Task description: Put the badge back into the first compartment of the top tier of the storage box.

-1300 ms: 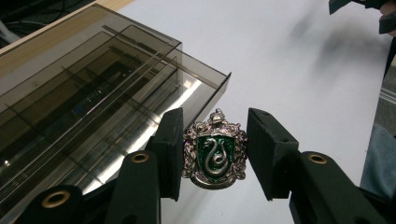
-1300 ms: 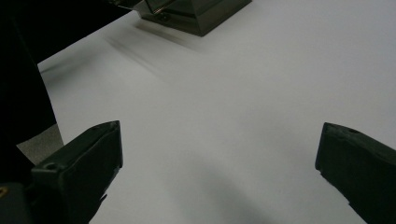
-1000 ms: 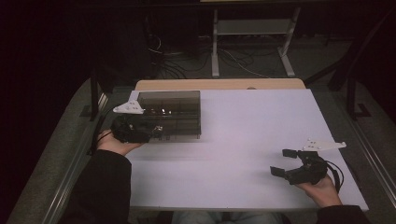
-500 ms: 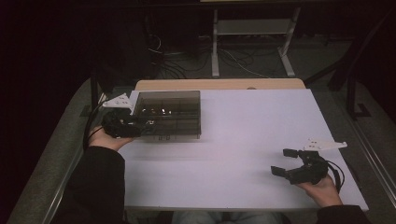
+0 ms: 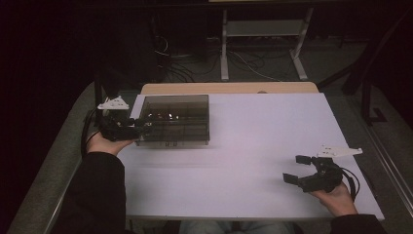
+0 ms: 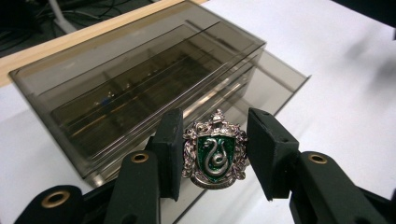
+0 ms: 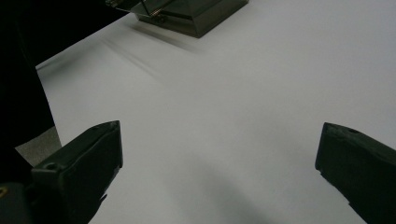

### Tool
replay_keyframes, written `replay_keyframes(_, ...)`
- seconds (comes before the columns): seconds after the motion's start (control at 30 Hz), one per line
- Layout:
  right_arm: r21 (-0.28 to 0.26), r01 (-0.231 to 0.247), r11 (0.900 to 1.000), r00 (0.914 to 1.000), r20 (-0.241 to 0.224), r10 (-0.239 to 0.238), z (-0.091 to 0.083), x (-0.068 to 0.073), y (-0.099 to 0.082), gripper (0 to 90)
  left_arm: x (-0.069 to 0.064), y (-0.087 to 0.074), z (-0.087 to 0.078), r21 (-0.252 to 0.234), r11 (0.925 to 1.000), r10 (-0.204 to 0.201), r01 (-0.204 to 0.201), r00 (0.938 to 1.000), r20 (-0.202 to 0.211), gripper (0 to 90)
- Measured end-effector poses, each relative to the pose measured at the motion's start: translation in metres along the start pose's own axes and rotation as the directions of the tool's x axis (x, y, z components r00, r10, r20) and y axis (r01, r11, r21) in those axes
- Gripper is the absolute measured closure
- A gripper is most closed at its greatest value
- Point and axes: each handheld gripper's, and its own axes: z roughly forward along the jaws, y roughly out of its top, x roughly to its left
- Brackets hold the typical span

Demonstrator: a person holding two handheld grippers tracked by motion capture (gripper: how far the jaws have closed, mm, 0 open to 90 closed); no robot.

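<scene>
Drawer box (image 5: 174,119) of smoky plastic sits at the far left of the white table (image 5: 253,161), its drawer pulled out toward the left edge, presumably so something can be dropped in. Bare tabletop stretches to the right and toward the person, so there is plenty of room to move there; on the left, the table edge is close behind the hand. Right gripper (image 5: 298,169) rests near the front right corner, jaws wide and holding nothing, well apart from the box. Left gripper (image 6: 212,154) pinches a small green snake crest badge (image 6: 215,150) just beside the open drawer.
</scene>
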Motion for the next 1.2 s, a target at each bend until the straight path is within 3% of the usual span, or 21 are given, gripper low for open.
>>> replay_keyframes(0.33, 0.002, 0.008, 1.0, 1.0, -0.003, -0.008, 0.001, 0.0, 0.0, 0.5, 0.015, -0.014, 0.006, 0.01, 0.9988, -0.047, 0.047, 0.9987, -0.019, 57.1)
replay_keyframes(0.8, 0.007, 0.01, 0.9999, 0.9999, -0.005, -0.01, 0.001, -0.001, -0.001, 0.5, 0.026, -0.024, 0.022, 0.068, 0.9944, -0.079, 0.082, 0.9962, -0.036, 57.1)
replay_keyframes(0.9, 0.008, 0.008, 0.9999, 1.0, -0.002, -0.008, 0.0, -0.001, -0.001, 0.5, 0.026, -0.026, 0.025, 0.066, 0.9924, -0.101, 0.104, 0.9942, -0.037, 57.0)
replay_keyframes(1.2, 0.016, 0.009, 0.9998, 1.0, -0.004, -0.008, 0.001, -0.001, -0.001, 0.5, 0.028, -0.028, 0.034, 0.083, 0.9907, -0.105, 0.107, 0.9939, -0.033, 57.0)
